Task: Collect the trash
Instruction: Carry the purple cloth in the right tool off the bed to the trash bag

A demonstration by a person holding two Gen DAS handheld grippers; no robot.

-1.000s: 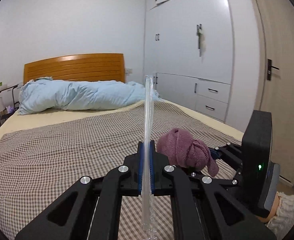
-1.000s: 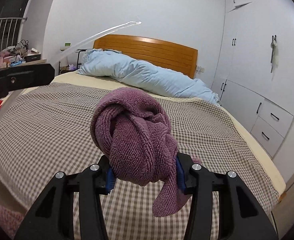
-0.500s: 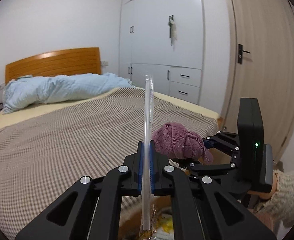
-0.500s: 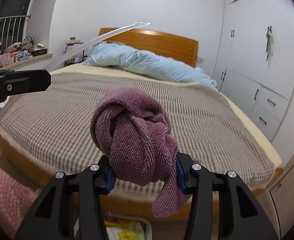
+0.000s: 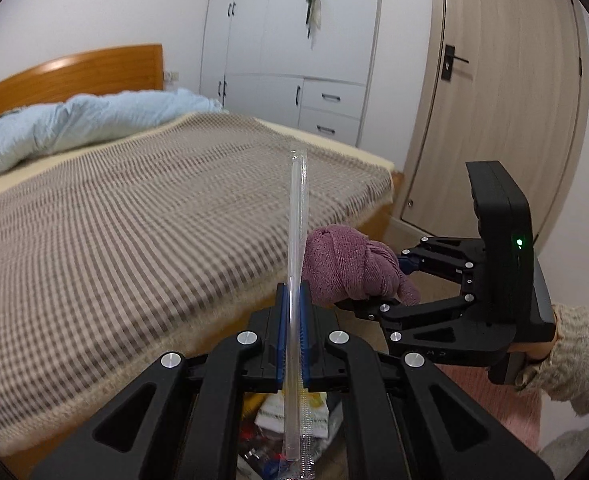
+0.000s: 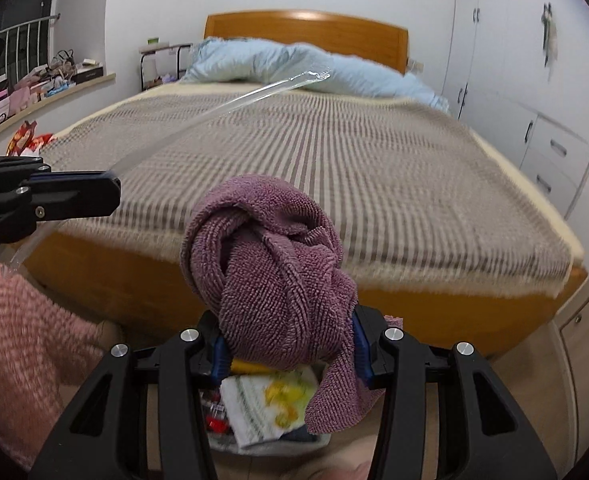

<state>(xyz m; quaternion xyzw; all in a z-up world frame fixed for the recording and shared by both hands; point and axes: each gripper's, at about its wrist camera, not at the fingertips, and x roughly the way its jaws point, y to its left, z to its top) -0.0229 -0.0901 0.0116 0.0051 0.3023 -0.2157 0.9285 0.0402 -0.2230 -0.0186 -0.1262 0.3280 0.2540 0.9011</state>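
My left gripper (image 5: pixel 293 312) is shut on a long clear plastic wrapper (image 5: pixel 297 240) that stands up between its blue pads and hangs out below them. The wrapper (image 6: pixel 222 106) also slants across the right wrist view, with the left gripper (image 6: pixel 74 192) at the left edge. A balled purple cloth (image 6: pixel 270 264) fills my right gripper (image 6: pixel 286 344), which is shut on it; in the left wrist view the cloth (image 5: pixel 346 268) sits right of the wrapper. Below both grippers lies a heap of trash (image 6: pixel 270 408), white and yellow wrappers (image 5: pixel 294 412) among it, at the foot of the bed.
A bed with a brown checked cover (image 5: pixel 134 240) and a light blue duvet (image 6: pixel 294 68) fills the view ahead. White wardrobes (image 5: pixel 294 60) and a wooden door (image 5: pixel 494 100) stand to the right. A pink rug (image 6: pixel 26 340) lies on the floor at left.
Both grippers have moved down and back off the bed to its foot edge, still holding the wrapper and the cloth. The trash heap on the floor has come into view beneath them.
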